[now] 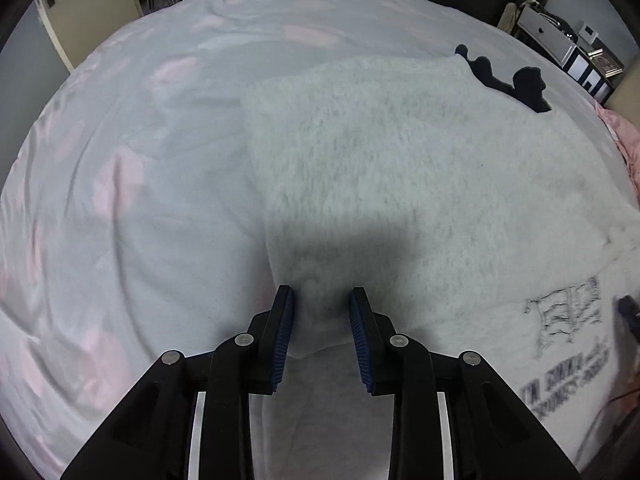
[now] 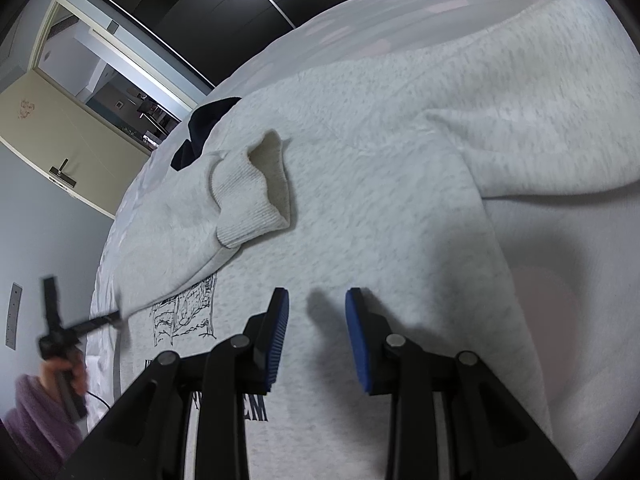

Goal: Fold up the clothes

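Note:
A light grey sweatshirt [image 1: 400, 168] with a black printed drawing [image 2: 184, 312] and lettering lies spread on the bed. One sleeve is folded across its chest, ending in a ribbed cuff [image 2: 256, 200]. My left gripper [image 1: 322, 300] hangs open just over the garment's left edge, and its blue pads stand apart with fabric below them but nothing pinched. In the right wrist view that left gripper [image 2: 114, 316] shows blurred at the folded sleeve's edge, held by a hand in a purple sleeve. My right gripper [image 2: 318, 300] is open above the chest, empty.
The bed has a pale sheet [image 1: 140, 200] with faint pink patches. A dark garment [image 1: 524, 84] lies beyond the sweatshirt, and a pink one [image 1: 628, 148] at the bed's edge. A shelf unit [image 1: 560, 36], a dark wardrobe [image 2: 240, 0] and an open doorway [image 2: 100, 80] surround the bed.

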### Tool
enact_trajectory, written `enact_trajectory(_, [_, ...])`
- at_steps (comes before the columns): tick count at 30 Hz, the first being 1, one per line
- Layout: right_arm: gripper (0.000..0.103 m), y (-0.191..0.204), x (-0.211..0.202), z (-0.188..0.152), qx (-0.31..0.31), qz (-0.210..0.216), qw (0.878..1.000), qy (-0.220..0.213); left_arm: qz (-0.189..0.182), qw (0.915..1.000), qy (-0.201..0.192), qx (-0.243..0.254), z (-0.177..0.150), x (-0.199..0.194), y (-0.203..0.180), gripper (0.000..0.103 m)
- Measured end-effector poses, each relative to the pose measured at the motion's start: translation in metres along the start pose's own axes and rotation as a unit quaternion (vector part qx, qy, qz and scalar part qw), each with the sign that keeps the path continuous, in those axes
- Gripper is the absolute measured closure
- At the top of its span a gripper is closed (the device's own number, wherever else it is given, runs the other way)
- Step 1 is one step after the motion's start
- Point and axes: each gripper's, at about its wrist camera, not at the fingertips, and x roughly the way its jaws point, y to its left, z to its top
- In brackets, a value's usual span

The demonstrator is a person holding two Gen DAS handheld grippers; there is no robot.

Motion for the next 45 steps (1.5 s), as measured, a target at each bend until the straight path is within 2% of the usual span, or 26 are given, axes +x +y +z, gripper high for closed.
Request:
enact_trajectory(4, [0.074, 0.000, -0.001, -0.001, -0.001, -0.001, 1.000, 0.001, 0.001, 0.9994, -0.010, -0.034, 0.002, -0.008, 0.000, 0.072])
enact_trajectory(7, [0.074, 0.002, 0.000, -0.002, -0.004, -0.006, 1.000, -0.001, 0.005, 0.9984, -0.036, -0.044, -0.006, -0.030, -0.002, 0.071])
enact_trajectory(9, [0.074, 0.003, -0.002, -0.002, -0.005, -0.005, 1.000, -0.005, 0.001, 0.9970, -0.053, -0.056, -0.018, -0.046, -0.005, 0.057])
enact_trajectory(12, [0.074, 0.006, -0.009, -0.004, -0.013, -0.005, 1.000, -0.022, -0.008, 0.9932, -0.087, -0.076, -0.040, -0.069, -0.010, 0.048])
enact_trajectory(14, [0.074, 0.009, -0.019, -0.008, -0.022, -0.015, 0.999, -0.043, -0.009, 0.9909, -0.106, -0.083, -0.056, -0.082, -0.011, 0.046])
enact_trajectory(17, [0.074, 0.018, -0.044, -0.016, -0.039, -0.035, 0.996, -0.077, -0.002, 0.9920, -0.101, -0.075, -0.066, -0.093, -0.014, 0.046])
enact_trajectory(20, [0.074, 0.019, -0.080, -0.028, -0.014, -0.037, 0.993, -0.112, 0.024, 0.9917, -0.113, -0.057, -0.066, -0.105, -0.028, 0.046])
enact_trajectory(25, [0.074, 0.019, -0.141, -0.047, 0.022, -0.045, 0.986, -0.159, -0.040, 0.9874, -0.135, -0.071, -0.067, -0.142, -0.057, 0.046])
enact_trajectory(28, [0.074, 0.021, -0.171, -0.052, 0.036, -0.028, 0.986, -0.160, -0.049, 0.9838, -0.169, -0.036, -0.070, -0.168, -0.082, 0.046])
enact_trajectory(32, [0.074, 0.029, -0.221, -0.052, 0.020, -0.013, 0.987, -0.161, -0.043, 0.9782, -0.202, 0.017, -0.081, -0.186, -0.101, 0.044])
enact_trajectory(36, [0.074, 0.029, -0.288, -0.032, -0.022, -0.046, 0.988, -0.147, -0.026, 0.9773, -0.208, 0.032, -0.087, -0.179, -0.093, 0.044])
enact_trajectory(37, [0.074, 0.027, -0.305, -0.026, -0.030, -0.056, 0.988, -0.143, -0.032, 0.9791, -0.199, 0.024, -0.087, -0.173, -0.086, 0.044])
enact_trajectory(40, [0.061, 0.014, -0.358, -0.002, -0.037, -0.087, 0.988, -0.121, -0.063, 0.9843, -0.164, -0.014, -0.084, -0.155, -0.066, 0.044])
enact_trajectory(43, [0.059, 0.000, -0.411, 0.019, -0.031, -0.134, 0.986, -0.092, -0.083, 0.9844, -0.147, -0.052, -0.080, -0.144, -0.051, 0.044])
enact_trajectory(45, [0.056, -0.009, -0.436, 0.027, -0.026, -0.171, 0.982, -0.069, -0.087, 0.9840, -0.144, -0.060, -0.078, -0.139, -0.047, 0.044])
